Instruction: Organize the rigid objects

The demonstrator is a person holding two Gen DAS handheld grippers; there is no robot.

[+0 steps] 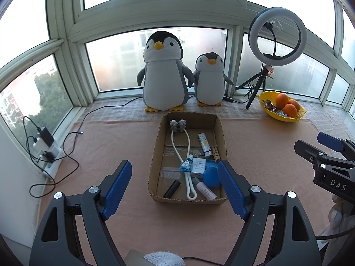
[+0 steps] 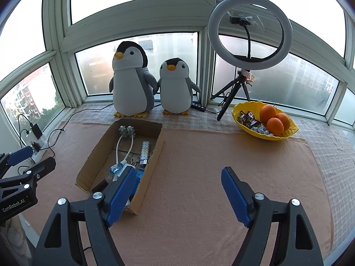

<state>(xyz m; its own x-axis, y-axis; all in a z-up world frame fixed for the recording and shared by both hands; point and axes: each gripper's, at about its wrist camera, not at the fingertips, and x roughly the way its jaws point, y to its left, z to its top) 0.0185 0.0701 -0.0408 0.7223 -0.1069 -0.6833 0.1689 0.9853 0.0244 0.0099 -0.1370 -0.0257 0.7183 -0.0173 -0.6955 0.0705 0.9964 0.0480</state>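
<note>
While small items lie gathered in the cardboard box (image 1: pixel 155 155), the left gripper (image 1: pixel 175 181) and right gripper (image 2: pixel 178 188) hover, jaws spread and empty.

Home bay-window nook, high-rise flat. Two plush penguins (image 1: pixel 164 73) against panes; ring light on tripod (image 1: pixel 277 37) right of penguins; yellow fruit bowl (image 1: pixel 281 107) beyond; power strip (image 1: pixel 47 153) far left; apartment blocks outside.

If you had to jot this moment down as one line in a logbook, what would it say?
left gripper: open, empty, facing cardboard box | right gripper: open, empty, over pink cloth | small items lie in box | fruit bowl untouched
</note>
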